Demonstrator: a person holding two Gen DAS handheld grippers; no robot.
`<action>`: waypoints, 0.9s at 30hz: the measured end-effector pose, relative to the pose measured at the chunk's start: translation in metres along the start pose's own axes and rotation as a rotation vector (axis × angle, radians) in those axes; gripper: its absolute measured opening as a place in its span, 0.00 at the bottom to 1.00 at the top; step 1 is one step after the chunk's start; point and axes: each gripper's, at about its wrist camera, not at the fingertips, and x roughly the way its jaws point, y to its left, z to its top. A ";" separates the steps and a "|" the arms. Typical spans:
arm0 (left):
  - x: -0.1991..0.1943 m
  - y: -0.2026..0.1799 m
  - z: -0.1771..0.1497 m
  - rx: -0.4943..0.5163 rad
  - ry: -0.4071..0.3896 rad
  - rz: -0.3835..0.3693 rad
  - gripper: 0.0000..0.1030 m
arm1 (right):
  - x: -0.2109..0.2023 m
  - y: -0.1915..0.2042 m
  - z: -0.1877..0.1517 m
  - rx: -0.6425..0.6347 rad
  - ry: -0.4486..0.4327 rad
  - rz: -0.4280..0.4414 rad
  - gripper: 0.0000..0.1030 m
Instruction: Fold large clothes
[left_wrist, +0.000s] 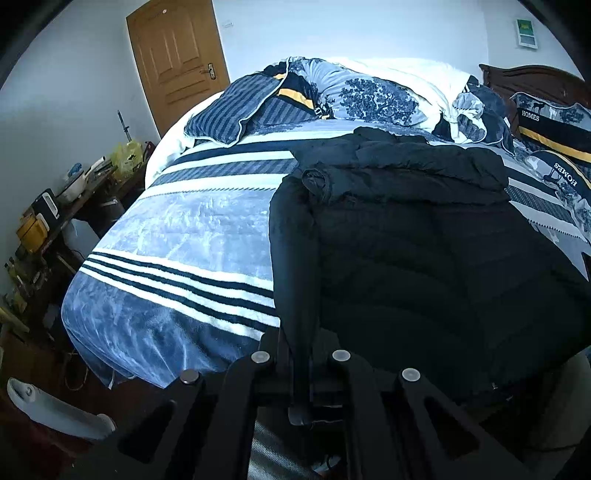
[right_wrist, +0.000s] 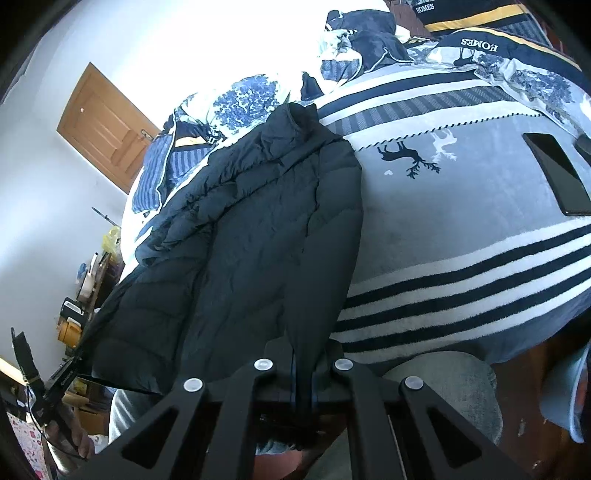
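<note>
- Clearly, I had one garment to deal with: a single black puffer jacket (left_wrist: 424, 240) lay spread on the bed, its hem at the near edge and its collar towards the pillows.
- My left gripper (left_wrist: 301, 354) had its jaws pressed together on a fold of the jacket's hem at one near corner.
- My right gripper (right_wrist: 303, 363) was likewise clamped on the hem, at the other near corner, the fabric pinched between its two fingers.
- I counted two grippers and one jacket, both grippers gripping it.
- Under the jacket was one blue, white and navy striped blanket (left_wrist: 177, 236), with a deer pattern showing in the right wrist view.
- Two pillows marked "HOMES" (left_wrist: 554, 129) sat by the dark wooden headboard (left_wrist: 535, 79), and one crumpled duvet (left_wrist: 369, 92) was heaped along the far side.
- One dark phone (right_wrist: 557, 173) lay flat on the blanket, well apart from the jacket.
- Beyond the bed I saw one brown door (left_wrist: 177, 62), shut, in pale walls, and one cluttered side table (left_wrist: 74, 195) against the wall.
</note>
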 end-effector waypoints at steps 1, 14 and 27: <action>0.003 0.001 -0.001 -0.006 0.008 -0.002 0.06 | 0.000 0.001 0.000 -0.004 0.001 -0.006 0.05; 0.018 0.008 -0.007 -0.024 0.076 -0.018 0.09 | -0.002 0.012 -0.002 -0.047 -0.008 -0.061 0.06; -0.011 0.034 -0.001 -0.111 -0.035 -0.019 0.74 | -0.032 0.039 0.003 -0.114 -0.080 -0.137 0.16</action>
